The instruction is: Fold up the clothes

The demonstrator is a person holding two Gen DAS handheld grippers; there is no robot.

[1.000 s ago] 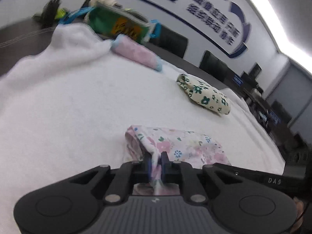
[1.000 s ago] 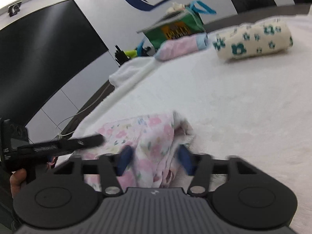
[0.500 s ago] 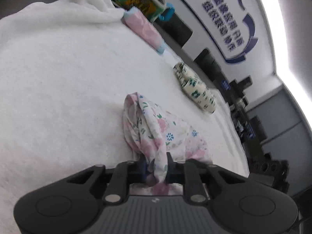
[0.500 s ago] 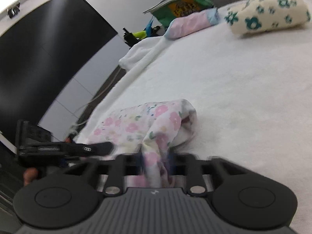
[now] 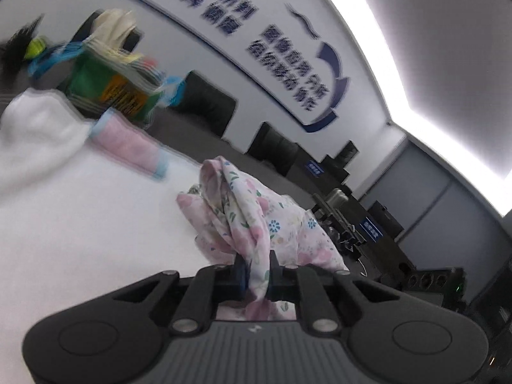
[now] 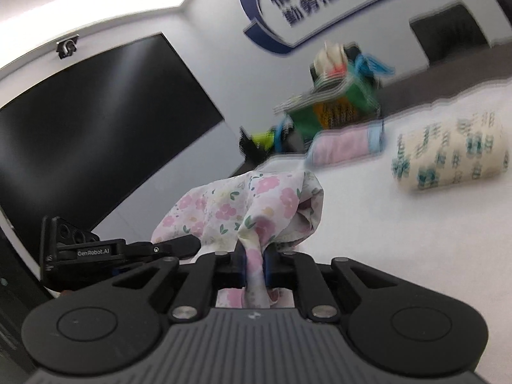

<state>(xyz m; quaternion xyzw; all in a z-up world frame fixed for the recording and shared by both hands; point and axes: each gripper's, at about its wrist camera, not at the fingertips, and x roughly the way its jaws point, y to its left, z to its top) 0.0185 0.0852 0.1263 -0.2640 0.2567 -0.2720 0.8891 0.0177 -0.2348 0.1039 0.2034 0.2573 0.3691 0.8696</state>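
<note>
- The thin, crumpled white garment printed with pink flowers (image 5: 252, 220) hangs bunched between both tools, above the fuzzy white cloth-covered table (image 5: 80, 224).
- The black left gripper (image 5: 256, 272) pinches a twisted fold of it between blue-padded fingers.
- The black right gripper (image 6: 255, 267) is closing its jaws, and their pads already press on another gathered fold.
- Behind lie a rolled pink cloth with a pale blue edge (image 6: 345, 145), a cream roll printed with teal flowers (image 6: 451, 156) and a green bag (image 6: 332, 108), all motion-blurred.
</note>
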